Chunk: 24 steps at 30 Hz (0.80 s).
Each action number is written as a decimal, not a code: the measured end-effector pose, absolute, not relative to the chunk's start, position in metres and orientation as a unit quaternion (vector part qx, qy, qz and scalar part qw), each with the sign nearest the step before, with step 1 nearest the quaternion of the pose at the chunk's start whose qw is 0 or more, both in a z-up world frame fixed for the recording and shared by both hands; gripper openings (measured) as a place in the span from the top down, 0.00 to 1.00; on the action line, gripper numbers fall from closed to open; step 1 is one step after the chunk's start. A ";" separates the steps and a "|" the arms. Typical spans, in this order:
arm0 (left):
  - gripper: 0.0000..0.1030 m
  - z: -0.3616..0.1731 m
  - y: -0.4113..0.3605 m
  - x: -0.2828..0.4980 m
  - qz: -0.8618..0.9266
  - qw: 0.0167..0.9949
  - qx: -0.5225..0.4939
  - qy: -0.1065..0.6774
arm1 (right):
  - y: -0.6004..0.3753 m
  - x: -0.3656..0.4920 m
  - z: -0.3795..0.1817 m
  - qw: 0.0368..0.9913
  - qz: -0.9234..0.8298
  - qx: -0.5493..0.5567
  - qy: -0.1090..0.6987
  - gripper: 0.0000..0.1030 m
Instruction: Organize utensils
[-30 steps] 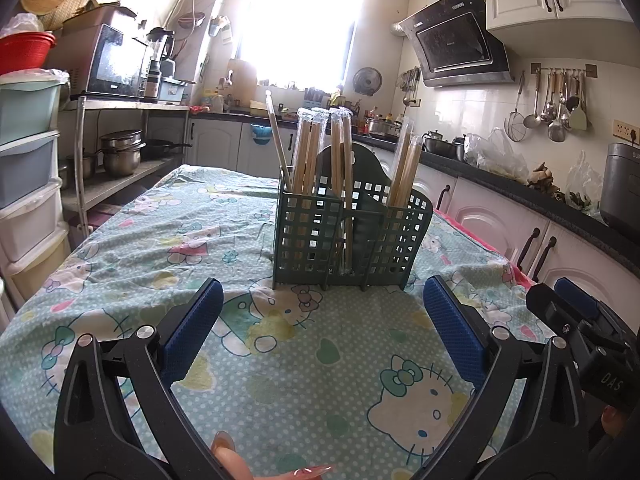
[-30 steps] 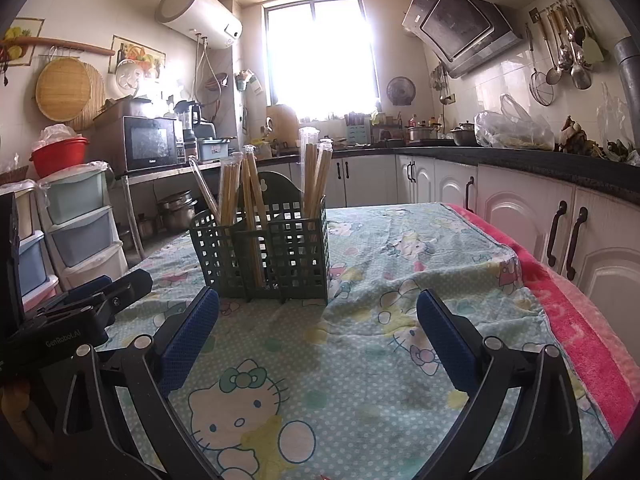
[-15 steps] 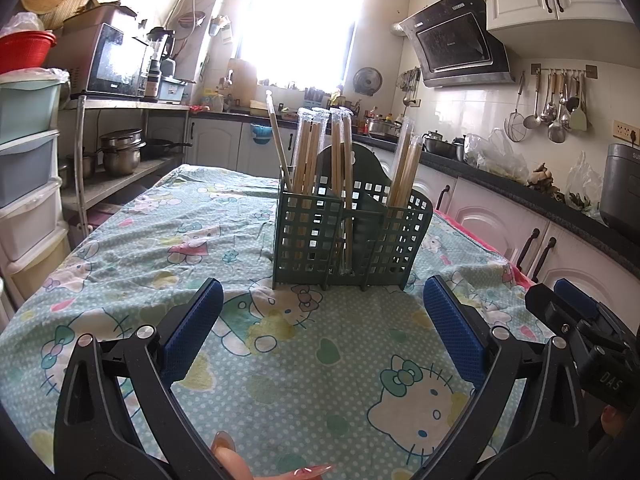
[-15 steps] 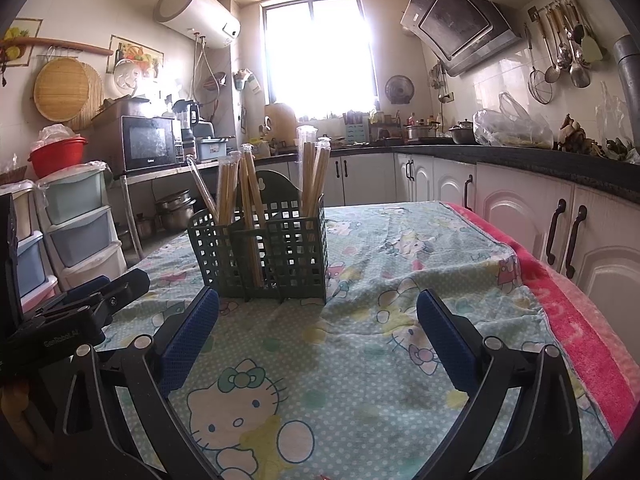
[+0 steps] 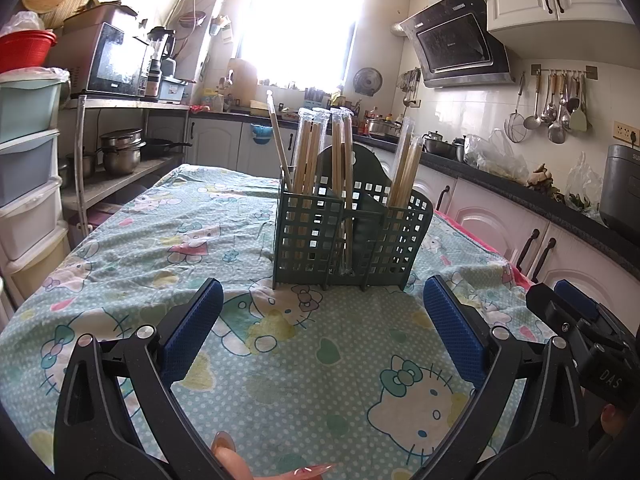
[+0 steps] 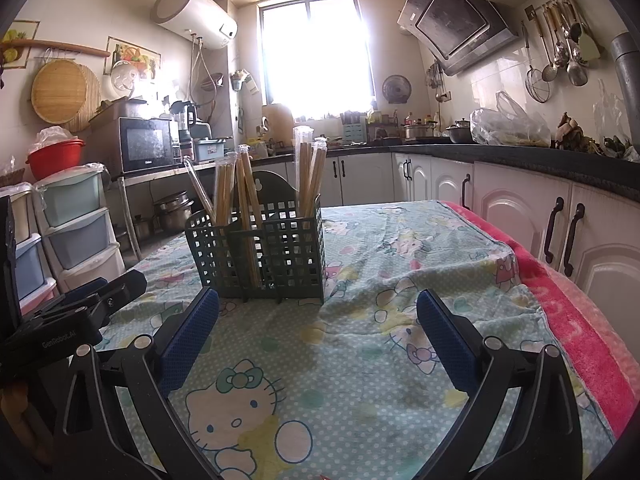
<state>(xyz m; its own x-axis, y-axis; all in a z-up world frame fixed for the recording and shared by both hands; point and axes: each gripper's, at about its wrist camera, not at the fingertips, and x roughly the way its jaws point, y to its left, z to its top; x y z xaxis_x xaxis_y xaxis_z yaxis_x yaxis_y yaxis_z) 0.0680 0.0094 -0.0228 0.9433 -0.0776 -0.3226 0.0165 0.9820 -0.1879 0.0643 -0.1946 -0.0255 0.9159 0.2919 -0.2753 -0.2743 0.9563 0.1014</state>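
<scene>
The utensil caddy [image 5: 348,236] is positioned upright on the table [image 5: 132,280]. Wrapped chopsticks [image 5: 310,156] are held in its compartments. Counter cabinets [image 5: 516,224] are located to the right, storage drawers [image 5: 24,176] to the left.

Left wrist: we look low over the tablecloth [image 5: 160,240], facing the window [image 5: 304,20].
Right wrist: we look from just beside, same way.
Shared: both see the green basket [image 5: 348,240] [image 6: 260,252] near, between our fingers.

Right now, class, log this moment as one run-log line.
left gripper: open, empty | right gripper: open, empty | chopsticks: upright in green caddy | tablecloth: no loose utensils seen
</scene>
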 end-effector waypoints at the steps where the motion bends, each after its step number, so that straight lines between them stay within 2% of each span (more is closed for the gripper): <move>1: 0.10 -0.023 0.009 0.068 -0.025 0.981 -0.092 0.167 | -0.195 0.064 -0.026 0.978 0.144 0.031 0.145 0.06; 15: 0.10 -0.026 0.013 0.072 -0.043 0.977 -0.109 0.178 | -0.201 0.066 -0.024 0.981 0.122 0.032 0.149 0.06; 24: 0.10 -0.025 0.040 0.093 -0.012 0.959 -0.141 0.246 | -0.230 0.096 -0.017 0.981 0.055 0.042 0.182 0.06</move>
